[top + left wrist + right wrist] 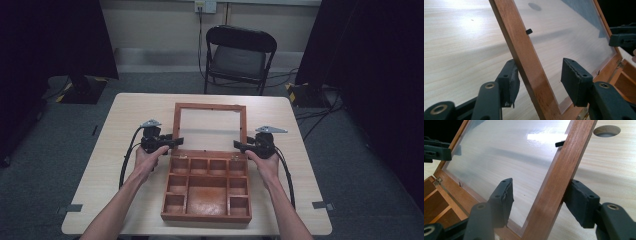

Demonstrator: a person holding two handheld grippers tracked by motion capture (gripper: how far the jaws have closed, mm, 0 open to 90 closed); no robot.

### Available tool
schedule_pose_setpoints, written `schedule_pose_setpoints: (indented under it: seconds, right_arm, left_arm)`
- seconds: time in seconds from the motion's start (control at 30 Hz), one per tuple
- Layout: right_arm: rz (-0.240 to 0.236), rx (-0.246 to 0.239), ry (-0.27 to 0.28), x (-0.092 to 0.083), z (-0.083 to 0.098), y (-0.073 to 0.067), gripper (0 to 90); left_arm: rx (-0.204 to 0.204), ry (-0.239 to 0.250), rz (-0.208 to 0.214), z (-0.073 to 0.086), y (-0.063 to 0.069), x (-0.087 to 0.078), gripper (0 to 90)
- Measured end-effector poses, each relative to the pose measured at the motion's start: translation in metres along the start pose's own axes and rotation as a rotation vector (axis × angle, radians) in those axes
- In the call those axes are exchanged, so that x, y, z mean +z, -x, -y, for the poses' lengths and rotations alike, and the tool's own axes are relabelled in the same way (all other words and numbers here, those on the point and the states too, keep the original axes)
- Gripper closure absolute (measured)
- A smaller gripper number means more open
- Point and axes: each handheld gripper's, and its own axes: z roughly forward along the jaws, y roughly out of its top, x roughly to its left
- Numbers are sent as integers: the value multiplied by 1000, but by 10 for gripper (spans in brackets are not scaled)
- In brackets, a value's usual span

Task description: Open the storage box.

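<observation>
My left claw (537, 82) and right claw (540, 202) straddle the lid (210, 107) rails at nine and three o'clock, jaws slack. The lid stands at the box's (207, 192) twelve; unheld, it could slam shut.

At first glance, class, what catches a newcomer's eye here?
A wooden box with many compartments sits mid-table, its glass-paned lid standing open behind it. The left tongs and right tongs straddle the lid's side rails, not clamping. A black folding chair stands beyond the table.
</observation>
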Motion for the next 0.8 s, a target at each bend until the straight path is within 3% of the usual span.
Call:
schedule_pose_setpoints:
  seconds: [0.27,0.6,0.8]
  right_arm:
    - [-6,0,-14,5,2,0,319]
    - [-7,15,-23,10,5,1,284]
    - [5,20,-29,11,6,1,263]
  left_arm:
    - [-15,-19,6,4,-3,3,434]
    - [-18,-45,38,7,-5,7,358]
    - [-26,-57,36,8,-6,9,332]
